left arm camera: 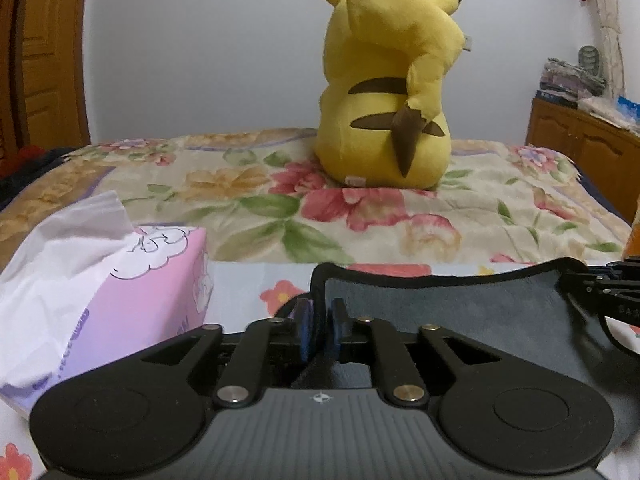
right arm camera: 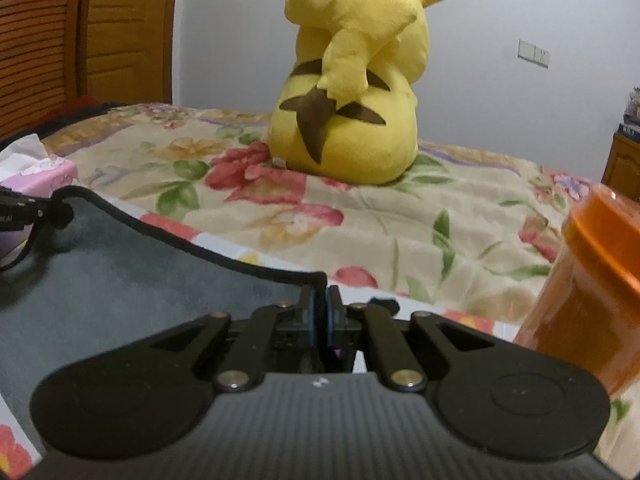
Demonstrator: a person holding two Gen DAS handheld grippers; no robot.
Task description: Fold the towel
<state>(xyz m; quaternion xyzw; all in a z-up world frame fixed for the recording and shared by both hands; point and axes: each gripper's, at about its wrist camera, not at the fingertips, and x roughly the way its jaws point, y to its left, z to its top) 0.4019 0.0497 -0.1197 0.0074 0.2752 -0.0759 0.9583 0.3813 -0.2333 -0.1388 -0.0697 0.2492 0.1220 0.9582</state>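
A grey towel (left arm camera: 460, 304) with black trim is held up off the floral bed between my two grippers. My left gripper (left arm camera: 320, 320) is shut on its left corner. My right gripper (right arm camera: 320, 312) is shut on its right corner; the towel (right arm camera: 140, 280) stretches to the left from it in the right wrist view. The right gripper's fingers (left arm camera: 600, 288) show at the right edge of the left wrist view, and the left gripper's fingers (right arm camera: 24, 208) show at the left edge of the right wrist view. The towel's lower part is hidden by the gripper bodies.
A pink tissue box (left arm camera: 120, 288) stands close left of the left gripper. An orange jar (right arm camera: 592, 292) stands close right of the right gripper. A yellow plush toy (left arm camera: 388, 92) sits further back on the floral bedspread (left arm camera: 480, 208). A wooden cabinet (left arm camera: 584, 148) is at the right.
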